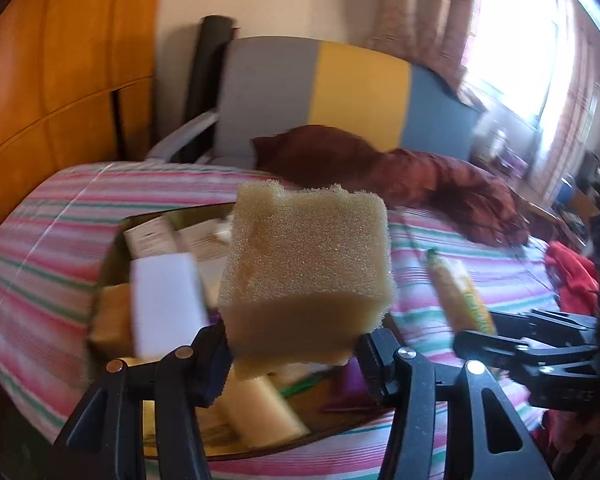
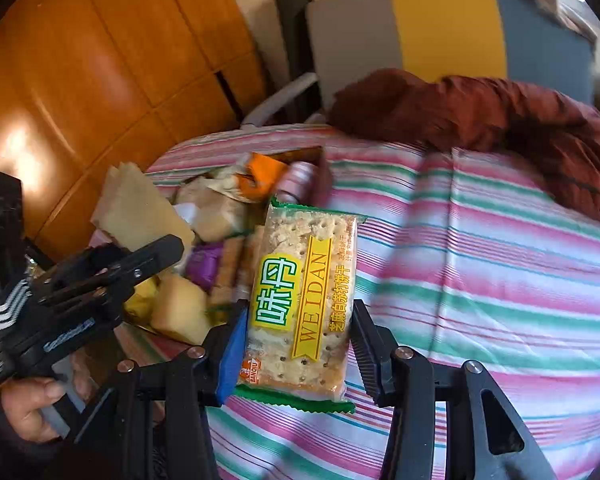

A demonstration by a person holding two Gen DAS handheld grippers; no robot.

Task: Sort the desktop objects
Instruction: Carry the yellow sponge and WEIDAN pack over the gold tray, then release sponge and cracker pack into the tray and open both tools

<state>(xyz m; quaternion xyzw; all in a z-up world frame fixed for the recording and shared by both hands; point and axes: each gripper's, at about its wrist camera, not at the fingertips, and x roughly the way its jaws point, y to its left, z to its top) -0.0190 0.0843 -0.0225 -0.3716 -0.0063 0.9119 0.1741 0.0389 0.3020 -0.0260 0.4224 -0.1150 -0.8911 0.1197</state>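
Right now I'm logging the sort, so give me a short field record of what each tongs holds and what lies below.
left tongs: shut on yellow sponge
right tongs: shut on cracker packet
below: box of mixed items on striped bedcover
background: brown jacket

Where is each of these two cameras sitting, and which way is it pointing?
Left wrist view: sits on the left tool, looking forward and down along its fingers at the sponge they hold above a tray of items; the right tool shows at the right edge.
Right wrist view: sits on the right tool, looking down at the cracker packet it holds; the left tool and a hand show at left.
Shared: striped cloth, tray, brown jacket, both tools, sponge and packet.
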